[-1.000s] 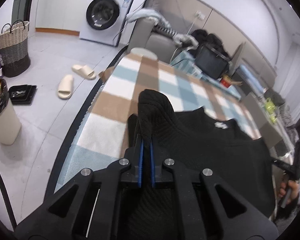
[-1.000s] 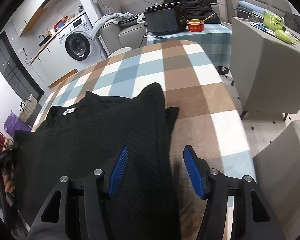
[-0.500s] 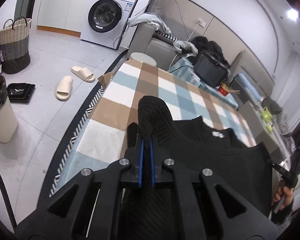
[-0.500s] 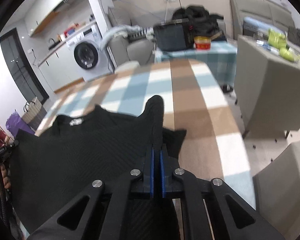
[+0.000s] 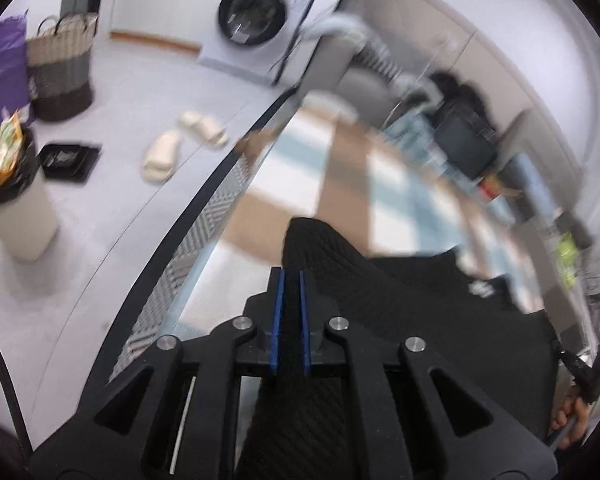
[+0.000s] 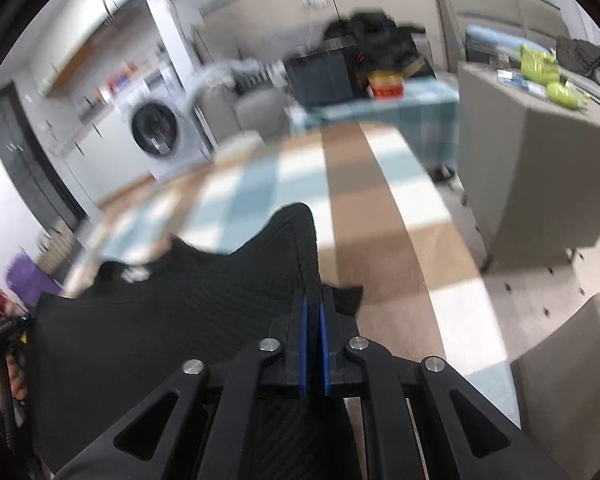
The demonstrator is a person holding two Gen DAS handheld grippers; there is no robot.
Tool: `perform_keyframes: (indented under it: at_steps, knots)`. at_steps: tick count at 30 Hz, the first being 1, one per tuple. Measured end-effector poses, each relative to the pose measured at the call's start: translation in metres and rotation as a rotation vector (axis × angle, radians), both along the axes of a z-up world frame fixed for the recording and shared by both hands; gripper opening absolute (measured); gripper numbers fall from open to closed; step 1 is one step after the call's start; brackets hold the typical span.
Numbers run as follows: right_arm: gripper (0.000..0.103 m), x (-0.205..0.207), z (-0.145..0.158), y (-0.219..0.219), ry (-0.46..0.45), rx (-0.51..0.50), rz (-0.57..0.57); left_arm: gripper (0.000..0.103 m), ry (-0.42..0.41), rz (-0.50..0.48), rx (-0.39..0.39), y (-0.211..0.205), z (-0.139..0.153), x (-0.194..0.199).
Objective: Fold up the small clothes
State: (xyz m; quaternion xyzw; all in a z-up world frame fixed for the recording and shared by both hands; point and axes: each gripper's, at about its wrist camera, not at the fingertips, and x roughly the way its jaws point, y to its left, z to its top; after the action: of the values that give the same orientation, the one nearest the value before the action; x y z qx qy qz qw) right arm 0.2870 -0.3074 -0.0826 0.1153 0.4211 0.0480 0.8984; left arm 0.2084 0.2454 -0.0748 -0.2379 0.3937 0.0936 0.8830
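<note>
A black ribbed knit top (image 5: pixel 404 312) hangs stretched between my two grippers above the checked table (image 5: pixel 352 168). My left gripper (image 5: pixel 291 280) is shut on the top's left edge; a fold of fabric sticks up past its blue pads. My right gripper (image 6: pixel 314 308) is shut on the top's right edge (image 6: pixel 300 248). The white neck label (image 6: pixel 134 274) shows at the left of the right wrist view. The checked table (image 6: pixel 380 200) lies beyond the fabric.
A washing machine (image 5: pixel 256 20), slippers (image 5: pixel 180 140), a woven basket (image 5: pixel 62 68) and a bin (image 5: pixel 12 200) stand on the floor to the left. A grey cabinet (image 6: pixel 540 176) stands right of the table. A black appliance (image 6: pixel 324 76) sits behind it.
My right gripper closed on the top's right edge. Both grippers have lifted the top off the table, and both views now blur with motion.
</note>
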Motion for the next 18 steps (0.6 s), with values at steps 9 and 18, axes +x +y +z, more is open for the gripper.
perform_keyframes:
  at_steps: [9,18]
  knots:
    - [0.057,-0.035,-0.002,-0.006,0.085,0.068,0.061,0.058,-0.004,-0.042,0.039,-0.015,0.005,-0.046]
    - [0.057,-0.111,-0.016,-0.012,0.133,0.162,0.088,0.071,-0.004,-0.129,0.104,-0.058,0.022,-0.120]
